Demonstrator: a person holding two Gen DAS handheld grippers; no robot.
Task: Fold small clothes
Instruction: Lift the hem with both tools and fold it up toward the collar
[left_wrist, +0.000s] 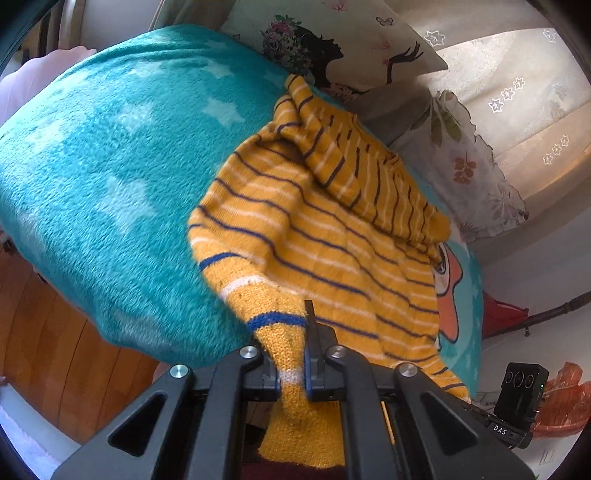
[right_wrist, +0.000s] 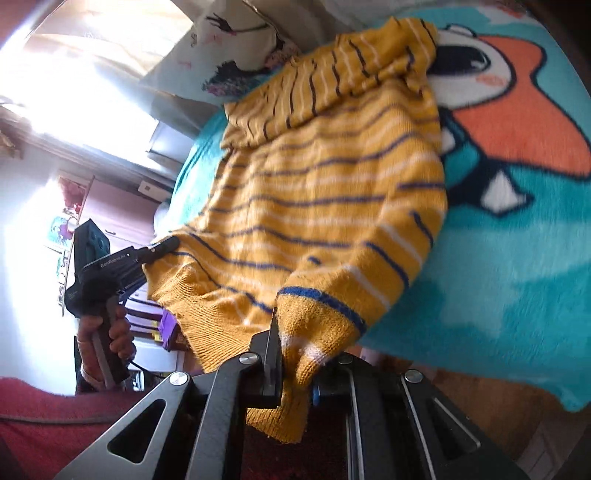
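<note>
A small yellow knitted sweater (left_wrist: 325, 229) with blue and white stripes lies on a teal fleece blanket (left_wrist: 110, 177), its hood folded at the far end. My left gripper (left_wrist: 291, 354) is shut on one sleeve cuff at the sweater's near left side. In the right wrist view the sweater (right_wrist: 325, 177) spreads across the blanket (right_wrist: 517, 266), and my right gripper (right_wrist: 295, 354) is shut on the other sleeve cuff at the near right. The left gripper (right_wrist: 162, 248) also shows there, at the sweater's left edge, held by a hand.
A printed cushion (left_wrist: 354, 40) lies beyond the sweater. The blanket carries a large orange and white cartoon print (right_wrist: 517, 122). A wooden floor (left_wrist: 44, 332) lies below the blanket's left edge. A bright window (right_wrist: 81, 88) and curtains (left_wrist: 517, 122) are behind.
</note>
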